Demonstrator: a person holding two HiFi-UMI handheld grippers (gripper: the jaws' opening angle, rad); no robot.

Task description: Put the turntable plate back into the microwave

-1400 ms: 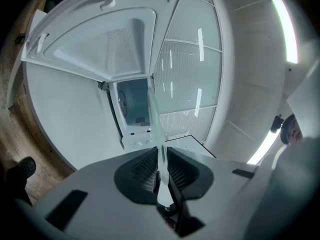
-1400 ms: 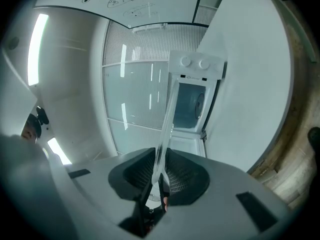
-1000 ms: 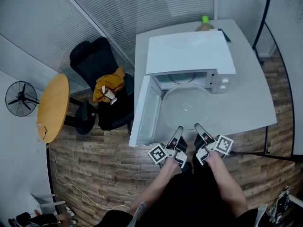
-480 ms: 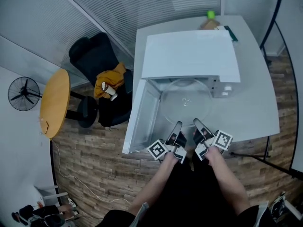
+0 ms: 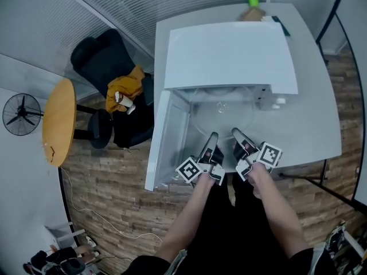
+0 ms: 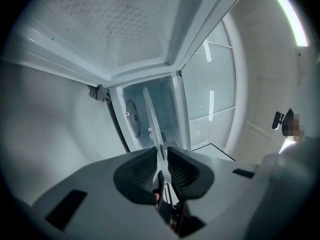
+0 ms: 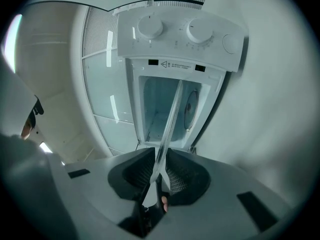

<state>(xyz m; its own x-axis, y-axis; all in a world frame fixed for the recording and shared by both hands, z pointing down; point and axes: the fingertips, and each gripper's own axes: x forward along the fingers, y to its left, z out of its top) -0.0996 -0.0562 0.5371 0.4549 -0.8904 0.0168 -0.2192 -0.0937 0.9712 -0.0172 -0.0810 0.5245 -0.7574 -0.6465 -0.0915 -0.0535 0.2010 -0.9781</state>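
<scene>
A white surface (image 5: 312,125) carries the white microwave (image 5: 229,56), which takes up most of its middle. To the microwave's left, off the surface, stands a black chair (image 5: 94,62) with an orange garment (image 5: 126,87) thrown over it. The microwave's door (image 5: 167,136) hangs wide open on its left side, and two round knobs (image 7: 150,28) sit on the control panel to the right of the opening. The clear glass turntable plate (image 5: 221,110) is held flat in front of the microwave's open cavity, its far edge at the mouth and the rest out toward the person. The left gripper (image 5: 213,136) has the near rim on the side nearer the microwave's door; its fingers (image 6: 142,169) are easing apart, with the glass between them and the pads against it. The right gripper (image 5: 235,132) has the rim on the side nearer the microwave's knobs, its fingers (image 7: 180,176) clamped on the glass.
</scene>
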